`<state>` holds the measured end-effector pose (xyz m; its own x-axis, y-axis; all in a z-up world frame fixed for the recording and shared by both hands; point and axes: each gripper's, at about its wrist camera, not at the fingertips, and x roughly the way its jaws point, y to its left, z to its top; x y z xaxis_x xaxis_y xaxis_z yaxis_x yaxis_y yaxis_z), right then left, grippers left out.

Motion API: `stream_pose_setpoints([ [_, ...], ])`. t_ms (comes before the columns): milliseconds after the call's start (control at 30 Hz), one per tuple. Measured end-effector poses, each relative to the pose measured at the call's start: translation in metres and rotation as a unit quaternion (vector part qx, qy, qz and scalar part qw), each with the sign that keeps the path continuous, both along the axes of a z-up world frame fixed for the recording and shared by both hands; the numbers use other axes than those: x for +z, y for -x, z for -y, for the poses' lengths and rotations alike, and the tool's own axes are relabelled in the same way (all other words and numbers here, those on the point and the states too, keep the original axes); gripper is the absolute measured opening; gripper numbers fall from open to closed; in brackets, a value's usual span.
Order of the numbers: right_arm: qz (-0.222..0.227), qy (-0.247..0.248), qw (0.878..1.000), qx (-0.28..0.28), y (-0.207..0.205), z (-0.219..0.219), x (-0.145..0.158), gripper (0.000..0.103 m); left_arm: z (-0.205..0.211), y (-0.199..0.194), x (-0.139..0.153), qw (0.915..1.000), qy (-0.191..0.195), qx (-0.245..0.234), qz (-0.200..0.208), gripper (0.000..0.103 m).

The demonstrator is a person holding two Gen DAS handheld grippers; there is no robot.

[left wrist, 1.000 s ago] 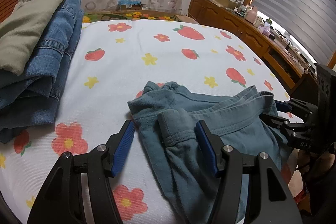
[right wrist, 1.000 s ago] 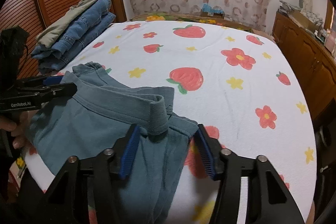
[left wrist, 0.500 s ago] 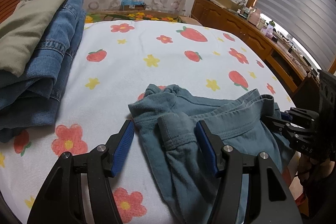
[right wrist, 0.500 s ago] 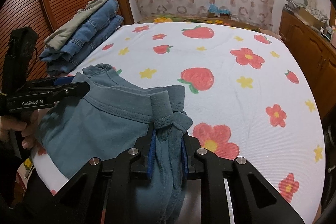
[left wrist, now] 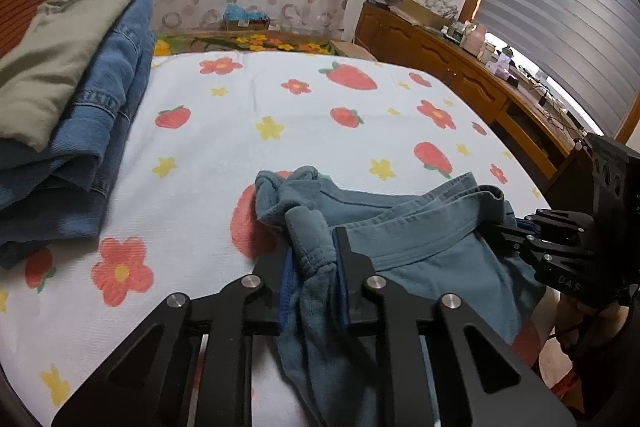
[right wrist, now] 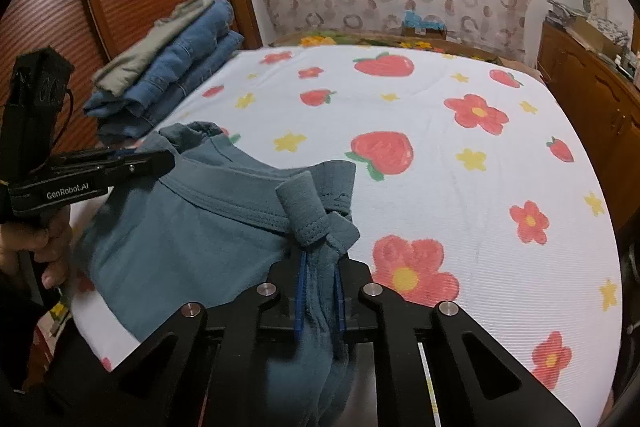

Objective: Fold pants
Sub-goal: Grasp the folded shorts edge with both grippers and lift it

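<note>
Teal pants point(left wrist: 420, 259) waistband clamped by left gripper point(left wrist: 314, 267) and right gripper point(right wrist: 320, 291), jaws just closed; legs cut off below frame

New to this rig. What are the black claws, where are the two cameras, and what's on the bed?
No robot here: a person holds a two-finger claw in each hand, with a fisheye camera on each looking along its fingers. One picture comes from the left claw, the other from the right claw. Each has just been closing and now pinches one end of the waistband of the teal pants, which lie on the strawberry-and-flower bedspread. A stack of folded jeans with an olive garment on top sits further back.
</note>
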<state>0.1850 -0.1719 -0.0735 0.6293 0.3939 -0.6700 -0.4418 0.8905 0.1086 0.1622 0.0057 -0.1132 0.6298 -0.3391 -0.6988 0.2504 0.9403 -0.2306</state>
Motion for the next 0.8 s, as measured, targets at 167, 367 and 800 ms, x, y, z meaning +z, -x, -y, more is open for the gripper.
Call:
stream_pose_setpoints([
  [167, 0.024, -0.020, 1.000, 0.001, 0.013, 0.006, 0.010, 0.010, 0.002, 0.017, 0.016, 0.9996, 0.003, 0.000, 0.030, 0.019],
  [367, 0.048, -0.035, 0.998, 0.002, 0.029, 0.012, 0.022, 0.010, 0.003, 0.035, 0.039, 0.9980, 0.012, -0.003, 0.061, 0.019],
  [800, 0.102, -0.046, 0.994, 0.006, 0.058, 0.019, 0.053, 0.010, 0.009, 0.062, 0.085, 0.9920, 0.010, -0.010, 0.125, 0.019],
])
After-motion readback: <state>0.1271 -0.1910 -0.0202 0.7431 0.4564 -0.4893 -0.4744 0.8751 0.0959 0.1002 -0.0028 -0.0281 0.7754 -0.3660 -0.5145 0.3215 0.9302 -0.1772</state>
